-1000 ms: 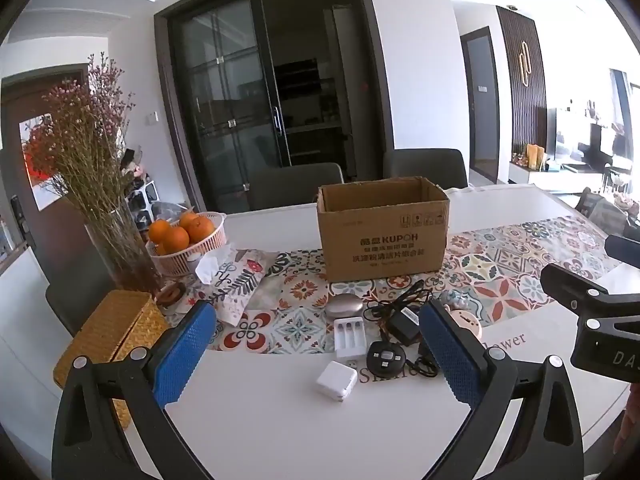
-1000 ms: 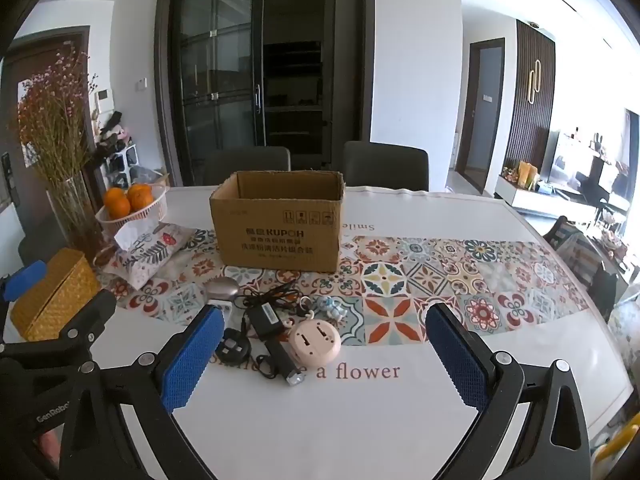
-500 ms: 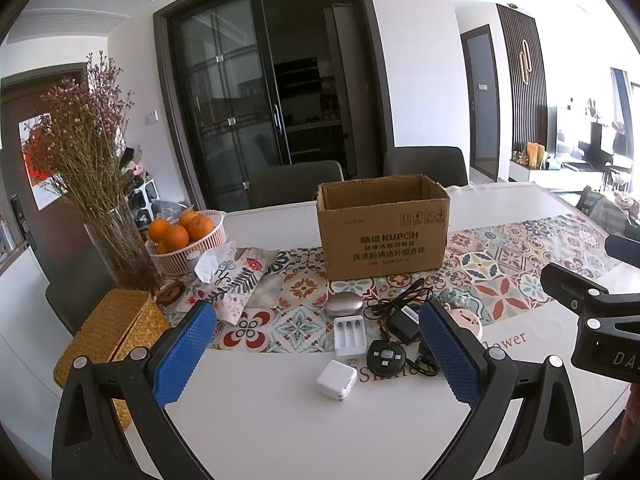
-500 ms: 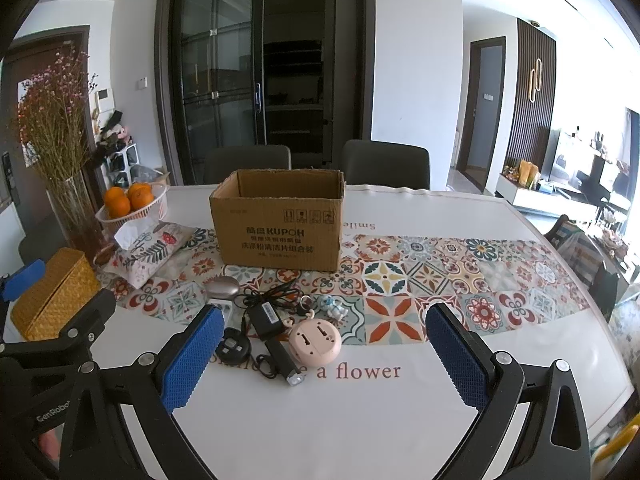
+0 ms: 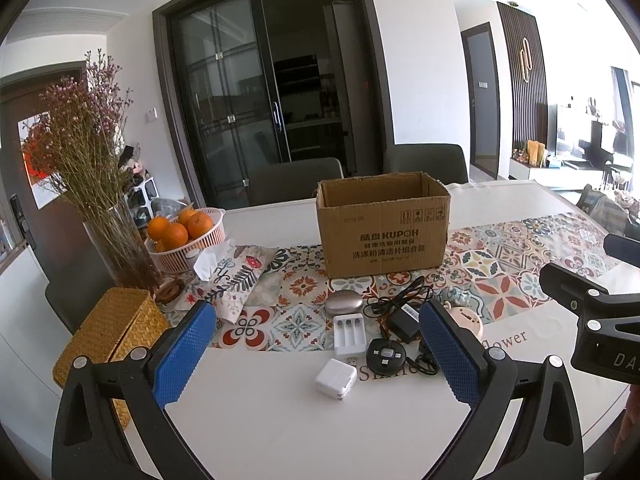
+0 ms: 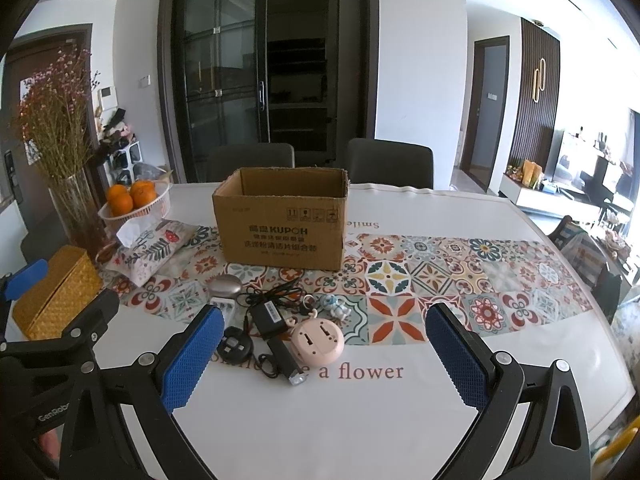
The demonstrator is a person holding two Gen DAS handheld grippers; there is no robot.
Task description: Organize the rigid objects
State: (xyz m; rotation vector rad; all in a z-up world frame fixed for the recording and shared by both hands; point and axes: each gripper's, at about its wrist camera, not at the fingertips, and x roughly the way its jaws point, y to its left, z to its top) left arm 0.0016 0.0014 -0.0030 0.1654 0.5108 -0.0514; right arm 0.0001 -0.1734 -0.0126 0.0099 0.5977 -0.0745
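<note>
An open cardboard box (image 5: 382,226) (image 6: 282,222) stands on the patterned runner. In front of it lie small items: a white charger cube (image 5: 336,378), a white battery holder (image 5: 349,335), a silver oval case (image 5: 343,301), a black round device (image 5: 386,354) (image 6: 237,346), a black adapter with cable (image 5: 404,322) (image 6: 269,318), a pink round device (image 6: 317,341), a black flashlight (image 6: 285,362) and a small figurine (image 6: 335,306). My left gripper (image 5: 316,354) is open above the near table edge, empty. My right gripper (image 6: 322,354) is open and empty, just short of the pink device.
A glass vase of dried flowers (image 5: 116,248), a basket of oranges (image 5: 186,240), a fabric tissue pouch (image 5: 236,276) and a woven yellow box (image 5: 108,338) stand at the left. Chairs (image 6: 390,162) stand behind the white table (image 6: 400,420).
Both views are nearly steady; the left gripper has crept slightly forward toward the items.
</note>
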